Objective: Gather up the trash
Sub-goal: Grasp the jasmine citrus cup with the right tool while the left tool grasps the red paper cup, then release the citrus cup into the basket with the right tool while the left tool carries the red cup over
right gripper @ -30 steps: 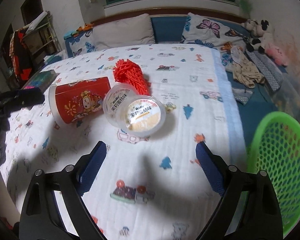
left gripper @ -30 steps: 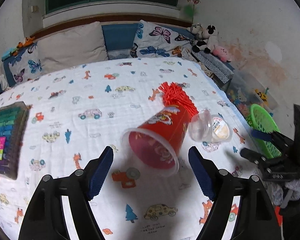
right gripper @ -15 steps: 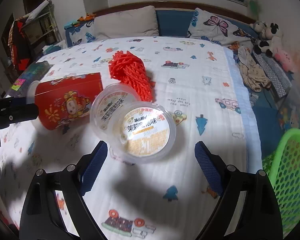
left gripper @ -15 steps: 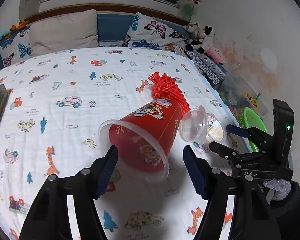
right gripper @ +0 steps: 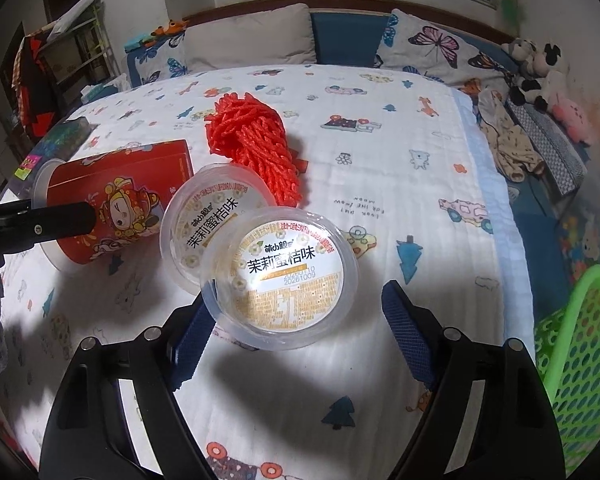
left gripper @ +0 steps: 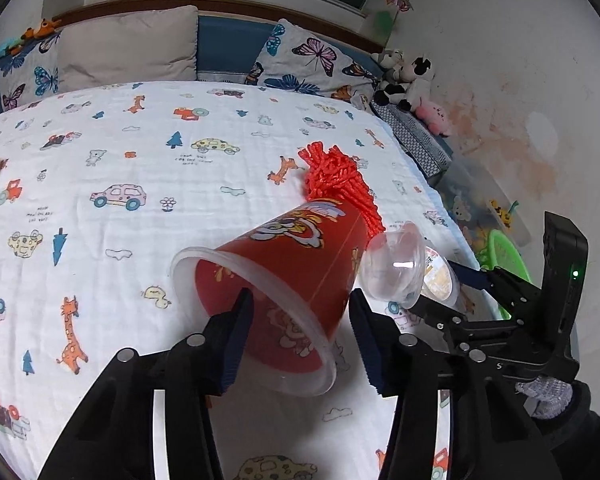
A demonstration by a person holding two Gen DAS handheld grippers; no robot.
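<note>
Your left gripper (left gripper: 300, 320) straddles the tipped red printed cup's (left gripper: 284, 276) rim; your right gripper (right gripper: 296, 332) gapes around the clear labelled tub (right gripper: 280, 276), both lying near the bed's (right gripper: 440, 184) right edge beside the green mesh basket (right gripper: 580, 360).

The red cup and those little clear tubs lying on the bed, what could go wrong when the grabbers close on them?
The red cup lies on its side, and one left finger is inside its rim, so squeezing may crumple it. The right gripper straddles the near clear tub, which touches a second tub; lifting might knock that one away.
</note>
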